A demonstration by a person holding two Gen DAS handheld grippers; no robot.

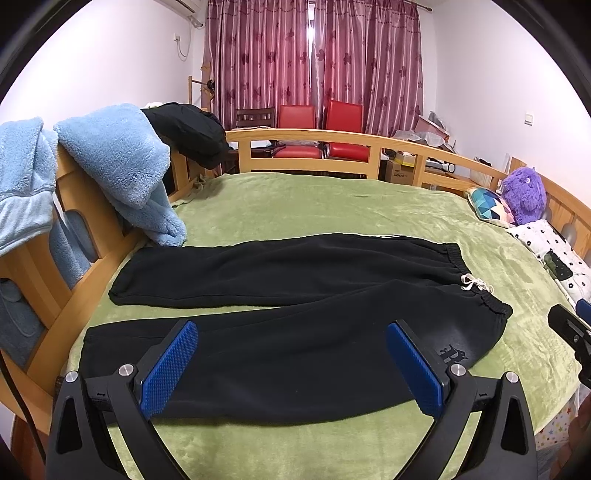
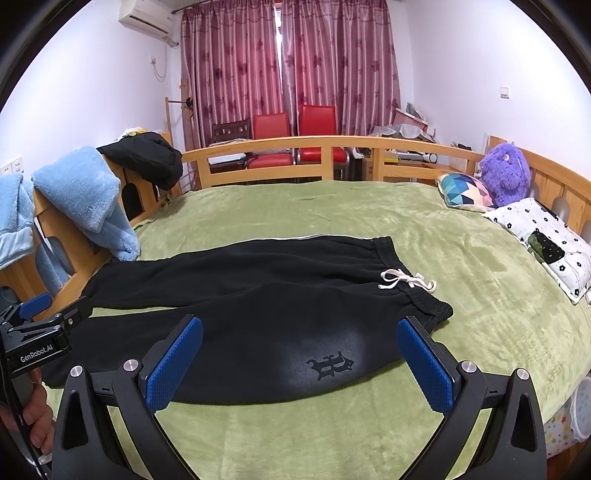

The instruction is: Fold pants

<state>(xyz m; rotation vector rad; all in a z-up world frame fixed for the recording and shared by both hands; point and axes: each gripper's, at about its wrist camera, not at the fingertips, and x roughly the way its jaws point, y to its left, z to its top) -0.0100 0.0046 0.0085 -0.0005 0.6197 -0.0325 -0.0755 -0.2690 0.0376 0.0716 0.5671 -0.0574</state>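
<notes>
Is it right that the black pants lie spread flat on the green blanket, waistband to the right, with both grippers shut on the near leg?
Not quite. Both wrist views show the left gripper and right gripper open, holding nothing. The pants do lie flat on the blanket, waistband to the right.

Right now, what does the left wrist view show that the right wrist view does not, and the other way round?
Only the left wrist view shows the far leg cuff of the black sweatpants, plus the right gripper at its right edge.

Only the right wrist view shows the whole air conditioner, a hand gripping the left gripper's handle, and a wall socket.

Both show the sweatpants lying unfolded on the green blanket, the white drawstring, the purple plush toy, and their own open gripper.
</notes>
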